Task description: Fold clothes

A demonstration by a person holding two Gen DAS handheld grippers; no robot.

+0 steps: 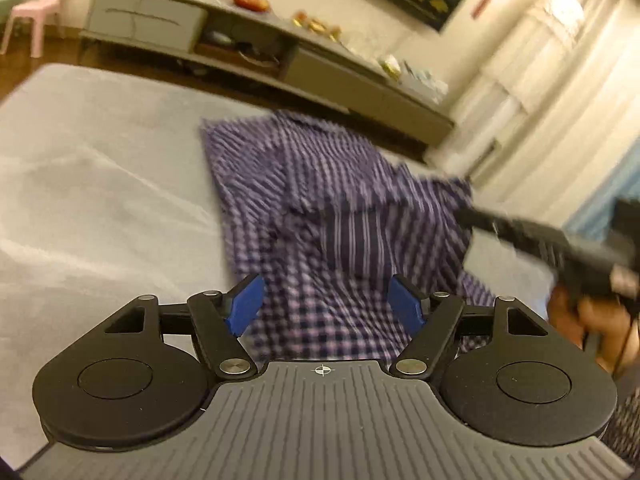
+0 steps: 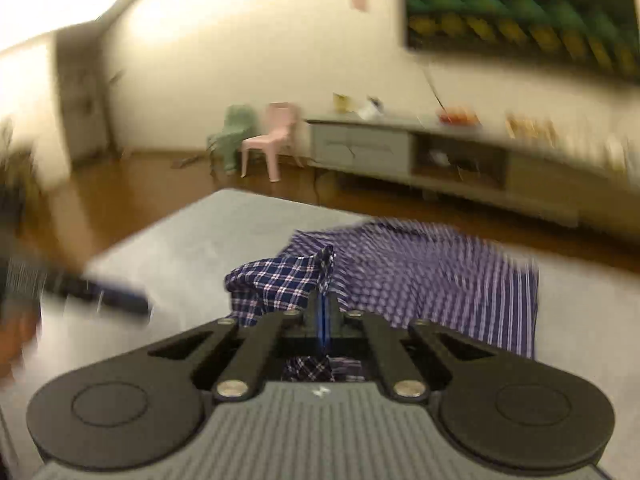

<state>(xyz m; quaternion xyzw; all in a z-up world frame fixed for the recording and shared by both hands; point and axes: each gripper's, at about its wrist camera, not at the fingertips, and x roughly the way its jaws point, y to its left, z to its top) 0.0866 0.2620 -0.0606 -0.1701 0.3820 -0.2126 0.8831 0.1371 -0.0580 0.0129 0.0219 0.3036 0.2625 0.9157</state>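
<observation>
Shirt: your purple-and-navy checked shirt [image 1: 320, 184] lies spread and partly doubled over on the grey surface, one edge lifted off it toward the right.
Handling: judge it light, soft and limp; it will sag and drag wherever you are not holding it, and loose layers can slide over each other.
Where to hold: take an edge or a corner, a hem or seam if you can, pinching all the layers you mean to move.
Right gripper: your right gripper [image 2: 324, 316] has its blue pads pressed together on a peaked bit of the checked cloth, which stands up just ahead of them.
Left gripper: your left gripper [image 1: 324, 304] has its blue pads spread apart, empty, hovering just over the near part of the shirt.
Surface: the grey bench [image 1: 88, 184] looks like a smooth, padded, matte covering with faint creases; whether it grips the cloth, you cannot tell.
Room: a long low cabinet [image 2: 440, 156] runs along the wall, a pink chair [image 2: 272, 140] and a green one beside it on a wood floor, pale curtains [image 1: 540, 92] at the right.
Blur: both views smear, so fine folds are unclear.
</observation>
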